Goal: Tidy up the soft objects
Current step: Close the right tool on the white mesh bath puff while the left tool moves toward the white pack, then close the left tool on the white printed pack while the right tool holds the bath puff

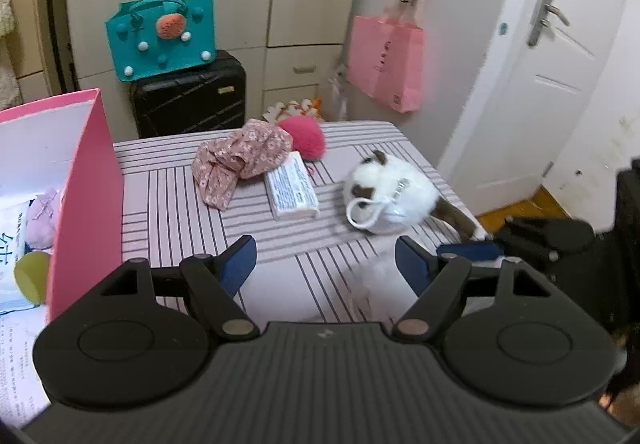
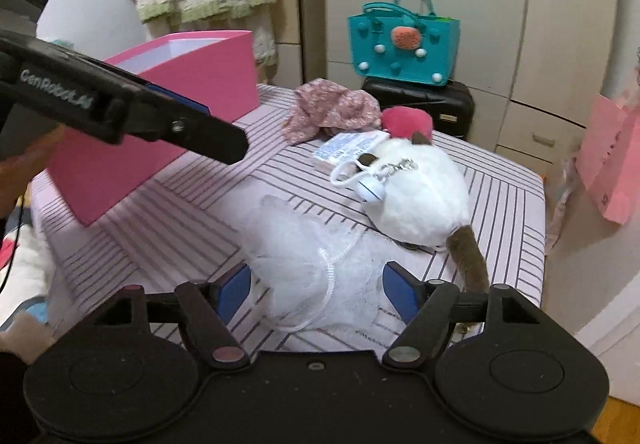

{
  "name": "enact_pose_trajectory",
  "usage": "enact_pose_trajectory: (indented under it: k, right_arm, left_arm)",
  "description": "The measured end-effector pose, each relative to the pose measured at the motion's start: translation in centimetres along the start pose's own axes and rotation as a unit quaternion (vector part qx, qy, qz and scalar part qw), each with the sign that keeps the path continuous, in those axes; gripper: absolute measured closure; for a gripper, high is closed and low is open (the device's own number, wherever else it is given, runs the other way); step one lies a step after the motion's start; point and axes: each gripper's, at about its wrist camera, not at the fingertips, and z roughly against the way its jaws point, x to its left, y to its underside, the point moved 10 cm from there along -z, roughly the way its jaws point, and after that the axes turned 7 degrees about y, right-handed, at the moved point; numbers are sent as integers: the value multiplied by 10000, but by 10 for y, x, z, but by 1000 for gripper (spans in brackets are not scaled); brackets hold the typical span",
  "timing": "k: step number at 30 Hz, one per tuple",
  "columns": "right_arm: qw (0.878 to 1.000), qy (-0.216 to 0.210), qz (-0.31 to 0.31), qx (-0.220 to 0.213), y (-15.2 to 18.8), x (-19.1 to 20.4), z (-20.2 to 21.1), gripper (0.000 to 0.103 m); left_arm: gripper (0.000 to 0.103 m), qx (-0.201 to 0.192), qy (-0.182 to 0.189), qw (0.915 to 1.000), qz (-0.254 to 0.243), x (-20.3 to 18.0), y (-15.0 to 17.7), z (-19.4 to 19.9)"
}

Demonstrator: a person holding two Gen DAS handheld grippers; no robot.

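Note:
A white plush cat [image 1: 394, 190] [image 2: 420, 196] with a brown tail lies on the striped table [image 1: 180, 212] [image 2: 140, 236]. A white mesh bath pouf [image 2: 312, 252] lies in front of it, between the fingers of my open right gripper [image 2: 316, 290]; it shows blurred in the left wrist view [image 1: 360, 280]. A floral cloth [image 1: 236, 160] [image 2: 332, 110], a pink fluffy ball [image 1: 306, 136] [image 2: 406, 122] and a white tissue pack [image 1: 292, 186] [image 2: 348, 148] lie further back. My left gripper [image 1: 326, 264] is open and empty above the table, seen from the side in the right wrist view [image 2: 224, 144].
A pink box [image 1: 86, 196] [image 2: 168, 116] stands at the table's left, holding a lilac plush [image 1: 42, 216] and packs. Behind are a black suitcase [image 1: 190, 96], a teal bag [image 1: 162, 36], a hanging pink bag [image 1: 386, 64] and a white door [image 1: 552, 64].

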Motion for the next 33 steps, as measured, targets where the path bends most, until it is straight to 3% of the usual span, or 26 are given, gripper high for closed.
enact_pose_trajectory:
  k: [4, 5, 6, 9, 11, 15, 24, 27, 30, 33]
  right_arm:
    - [9996, 51, -231, -160, -2, -1, -17, 27]
    - [9996, 49, -238, -164, -2, -1, -21, 32]
    - [9996, 63, -226, -176, -2, -1, -23, 45]
    - [9994, 49, -290, -205, 2, -3, -22, 62]
    - [9986, 22, -467, -230, 4, -9, -18, 67]
    - [9970, 20, -728, -277, 12, -19, -6, 69]
    - [9962, 103, -836, -222, 19, -29, -5, 68]
    - [9961, 89, -843, -230, 19, -30, -5, 68]
    - [9960, 86, -855, -230, 19, -31, -7, 68]
    - [9961, 97, -847, -224, 20, -31, -7, 68]
  left_arm:
    - [30, -89, -190, 9996, 167, 8, -5, -23]
    - [33, -98, -249, 9994, 233, 11, -6, -29]
    - [36, -127, -320, 9990, 277, 14, -7, -35]
    - [40, -203, -479, 9978, 401, 20, -12, -50]
    - [42, -231, -527, 9971, 496, 24, -15, -58]
    - [47, -203, -644, 9957, 640, 32, -17, -73]
    - [48, -326, -974, 9928, 619, 42, -19, -106]
    - [47, -273, -897, 9932, 688, 44, -15, -114]
    - [48, -222, -1181, 9919, 413, 44, -14, -118]
    - [48, -215, -1230, 9916, 334, 42, -15, -121]
